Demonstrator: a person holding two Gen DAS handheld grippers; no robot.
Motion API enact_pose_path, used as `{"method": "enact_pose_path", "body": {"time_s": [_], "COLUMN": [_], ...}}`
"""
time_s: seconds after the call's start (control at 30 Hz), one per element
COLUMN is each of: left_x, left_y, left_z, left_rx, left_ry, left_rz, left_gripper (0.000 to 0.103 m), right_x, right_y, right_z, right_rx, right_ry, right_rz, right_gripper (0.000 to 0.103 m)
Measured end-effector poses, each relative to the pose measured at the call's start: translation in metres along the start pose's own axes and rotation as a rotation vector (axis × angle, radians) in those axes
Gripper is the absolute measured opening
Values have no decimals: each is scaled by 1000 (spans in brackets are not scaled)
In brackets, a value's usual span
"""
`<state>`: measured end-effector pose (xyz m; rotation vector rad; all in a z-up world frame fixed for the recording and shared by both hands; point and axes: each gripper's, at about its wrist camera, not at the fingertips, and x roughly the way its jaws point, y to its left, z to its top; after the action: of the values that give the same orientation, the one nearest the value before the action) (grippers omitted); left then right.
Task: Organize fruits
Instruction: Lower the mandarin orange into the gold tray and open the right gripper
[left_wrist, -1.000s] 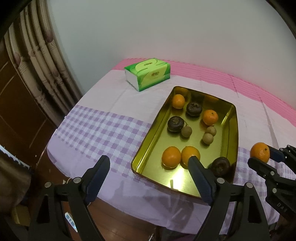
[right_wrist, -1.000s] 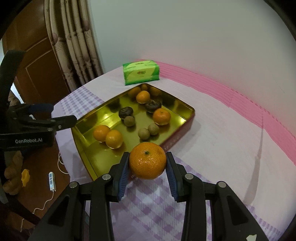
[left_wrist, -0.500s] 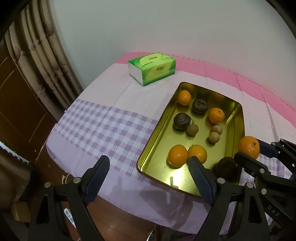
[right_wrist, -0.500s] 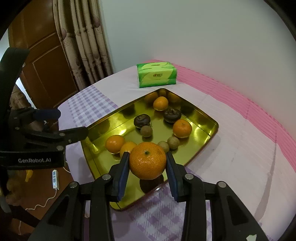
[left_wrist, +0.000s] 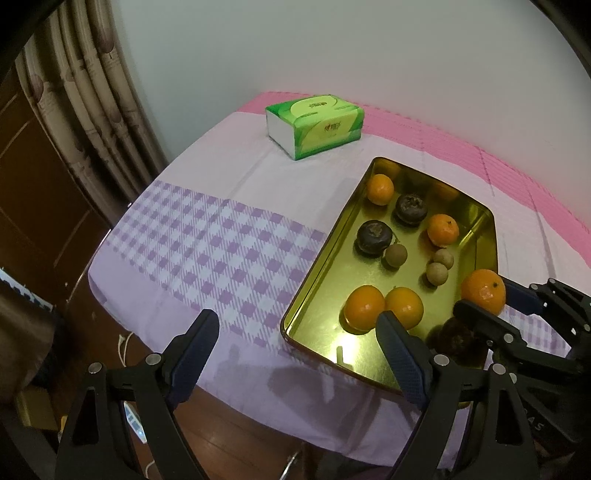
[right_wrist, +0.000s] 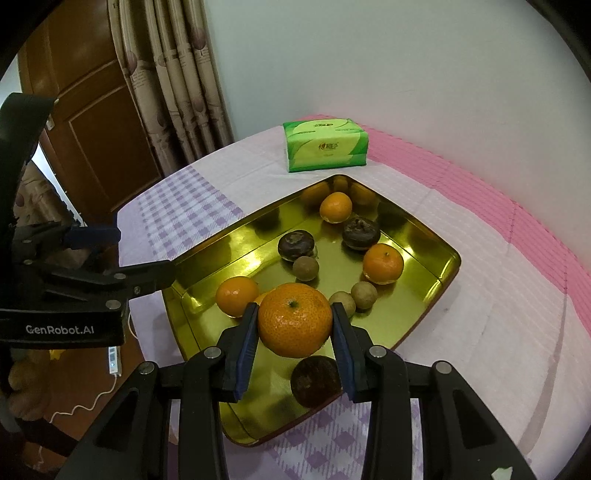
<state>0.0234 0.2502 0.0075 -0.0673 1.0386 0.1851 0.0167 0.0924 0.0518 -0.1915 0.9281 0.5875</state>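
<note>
**Mandarin held over the gold tray**

Left wrist view: left gripper (left_wrist: 297, 354) jaws wide, nothing between them, over the table's checked cloth (left_wrist: 207, 243) at the near edge. Gold tray (left_wrist: 325, 258) at 3 o'clock holds mandarins, dark round fruits and small brown ones. Right gripper (left_wrist: 480, 304) enters at 4 o'clock, clamped on a mandarin (left_wrist: 483, 290) above the tray's right rim. Tissue pack (left_wrist: 316, 125) at 12 o'clock.

Right wrist view: only here are both blue pads (right_wrist: 246, 341) seen pressing the mandarin's sides, and the dark fruit (right_wrist: 316, 380) beneath it lies unobstructed. Wooden door (right_wrist: 96, 122) at 10 o'clock.
</note>
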Motion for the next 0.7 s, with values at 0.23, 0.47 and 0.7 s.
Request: {"method": "enact_pose_path", "body": {"time_s": [0.23, 0.47, 0.7], "left_x": [3, 6, 10], "left_y": [2, 3, 3], "left_z": [1, 1, 1], "left_rx": [-7, -12, -9], "left_ry": [13, 25, 35], "left_rz": [-5, -8, -4], "left_gripper": [87, 87, 87], "right_x": [8, 16, 22], "right_y": [4, 6, 8], "right_z": [3, 5, 6], "right_rx": [-9, -7, -4], "right_ry": [7, 14, 17], "right_rz": [10, 19, 27], "right_gripper": [36, 36, 36]}}
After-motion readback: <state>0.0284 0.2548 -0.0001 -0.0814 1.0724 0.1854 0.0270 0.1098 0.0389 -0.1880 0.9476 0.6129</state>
